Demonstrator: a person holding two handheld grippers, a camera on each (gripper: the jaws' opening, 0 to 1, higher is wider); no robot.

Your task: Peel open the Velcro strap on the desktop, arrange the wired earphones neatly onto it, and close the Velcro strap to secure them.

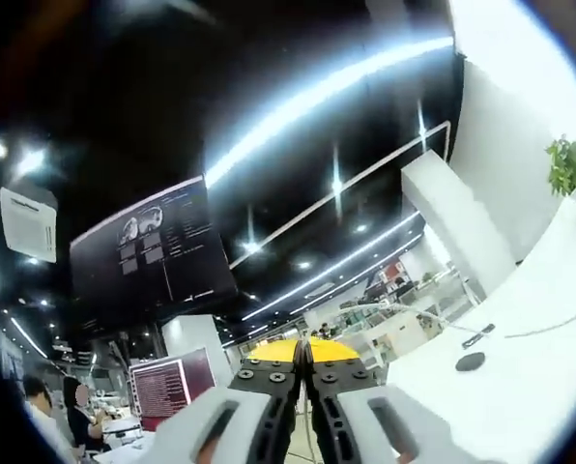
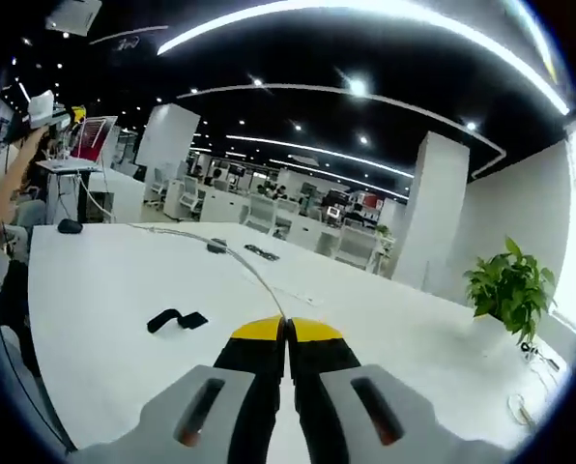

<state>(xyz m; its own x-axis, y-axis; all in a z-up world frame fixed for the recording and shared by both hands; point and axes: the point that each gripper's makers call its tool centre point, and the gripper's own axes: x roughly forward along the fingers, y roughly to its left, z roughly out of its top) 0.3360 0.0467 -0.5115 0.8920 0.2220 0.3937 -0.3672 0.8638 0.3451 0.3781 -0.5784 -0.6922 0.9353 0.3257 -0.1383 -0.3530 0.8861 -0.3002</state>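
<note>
left gripper view – tilted up, ceiling | right gripper view – level, near white desk [image 2: 124,280] | shared: desk

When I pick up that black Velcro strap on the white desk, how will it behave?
Probably floppy: the Velcro strap lies curled, one end looped up off the white desk. Likely very light, being thin and small beside the potted plant. It seems unlikely to roll, but it may slide on the smooth top when pushed.
</note>
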